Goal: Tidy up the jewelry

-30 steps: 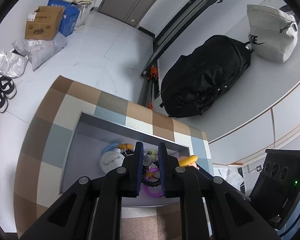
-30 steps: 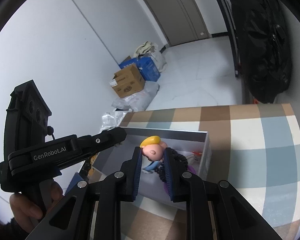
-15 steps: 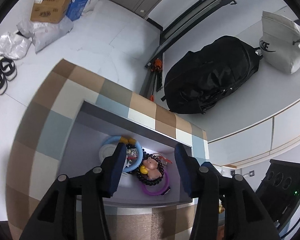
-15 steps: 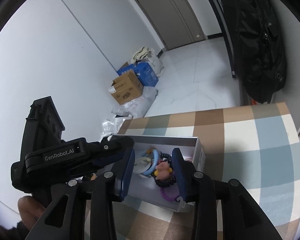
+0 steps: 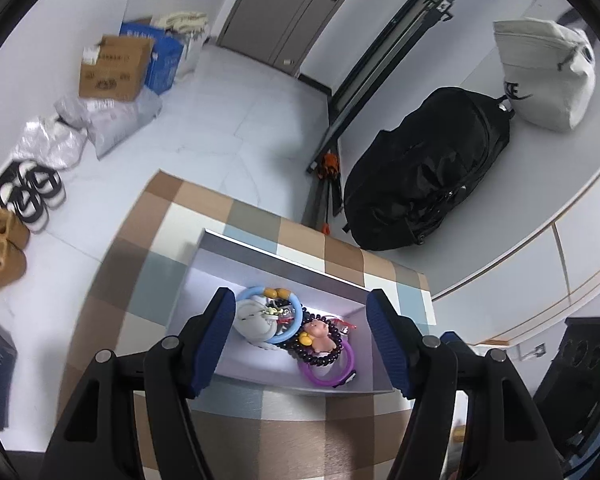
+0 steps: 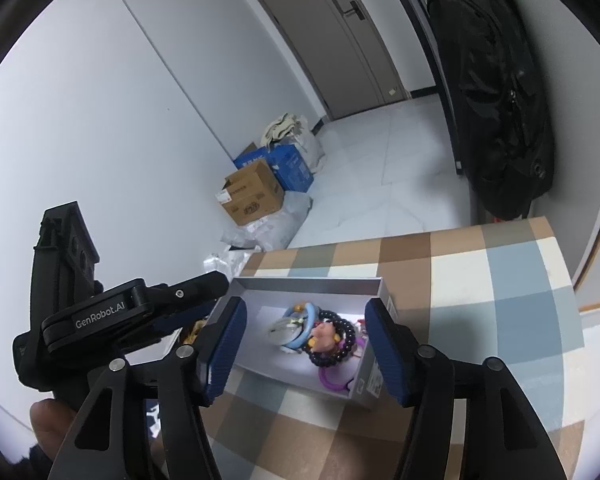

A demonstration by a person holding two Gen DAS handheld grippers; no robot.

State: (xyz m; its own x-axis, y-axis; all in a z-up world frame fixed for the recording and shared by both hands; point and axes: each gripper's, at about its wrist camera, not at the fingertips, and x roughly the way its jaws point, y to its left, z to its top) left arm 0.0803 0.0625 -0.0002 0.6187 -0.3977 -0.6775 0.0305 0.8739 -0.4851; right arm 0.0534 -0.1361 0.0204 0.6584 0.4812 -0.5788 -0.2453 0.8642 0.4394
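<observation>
An open grey box [image 5: 260, 250] sits on the checked tablecloth. In it lie a blue ring bracelet [image 5: 296, 320], a dark bead bracelet [image 5: 332, 358] with a pink pig charm [image 5: 320, 332], a purple ring [image 5: 350, 372] and a white round piece [image 5: 252, 322]. My left gripper [image 5: 299, 294] hovers above the box, its jaws opening with nothing pressed between them. My right gripper [image 6: 305, 303] hangs over the same box [image 6: 308, 282], jaws also opening and empty, with the pig charm [image 6: 324, 334] and bead bracelet [image 6: 348, 344] lying below.
The checked tablecloth [image 6: 500, 320] extends to the right of the box. A hand [image 6: 48, 420] holds the left gripper's handle at the box's left side. A black backpack [image 5: 420, 184], cardboard boxes [image 5: 112, 68] and shoes [image 5: 32, 196] are on the floor beyond.
Both grippers were shut on the bead bracelet with the pig charm. Both have opened wide and lifted back, and the bracelet now lies in the box.
</observation>
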